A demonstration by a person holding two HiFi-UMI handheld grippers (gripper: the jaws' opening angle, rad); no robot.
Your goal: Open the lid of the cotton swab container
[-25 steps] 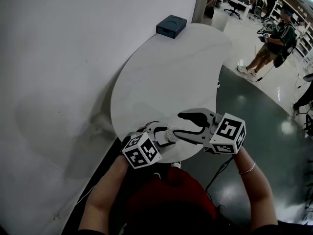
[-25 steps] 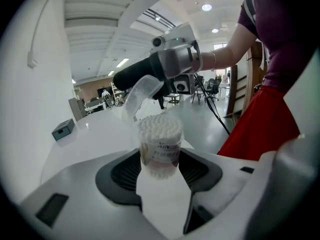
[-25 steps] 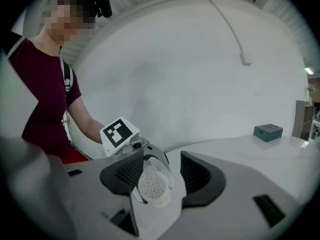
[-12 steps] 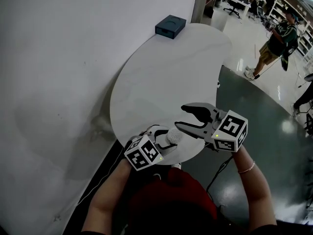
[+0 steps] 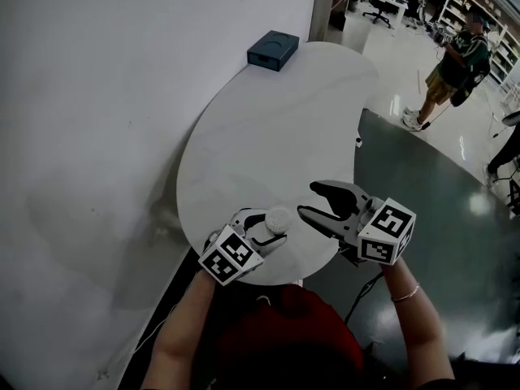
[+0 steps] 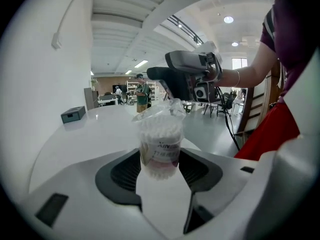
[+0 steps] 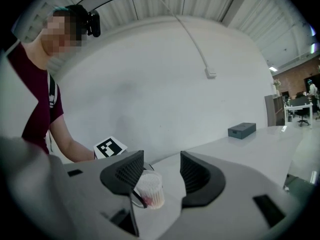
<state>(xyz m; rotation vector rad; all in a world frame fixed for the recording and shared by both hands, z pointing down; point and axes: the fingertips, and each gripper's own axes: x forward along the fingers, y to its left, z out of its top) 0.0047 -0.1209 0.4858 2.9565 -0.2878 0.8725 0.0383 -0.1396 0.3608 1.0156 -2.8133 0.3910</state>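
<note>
I am working over a white, round-edged table [image 5: 268, 128] pushed up against a plain white wall [image 5: 97, 96]. At its far end a dark box [image 5: 272, 49] sits just beside the wall. To the right the tabletop curves away, and below it is a dark glossy floor [image 5: 439, 185] that runs on into a paler, bright-lit hall. A person [image 5: 457, 59] stands there, well apart from the table.

Both tools sit at the near rim of the table. My left gripper [image 5: 272, 224] is clamped on the cotton swab container [image 5: 280, 215], with a ribbed pad pressing each side of the clear tub. The tub stands upright just inside the near edge. Its clear lid looks tilted on top, though I cannot tell how far it is raised.

My right gripper [image 5: 309, 200] faces the container from the right, near it but not touching, with its jaws apart and nothing between them. Its body hangs out past the table's edge, over the floor.
</note>
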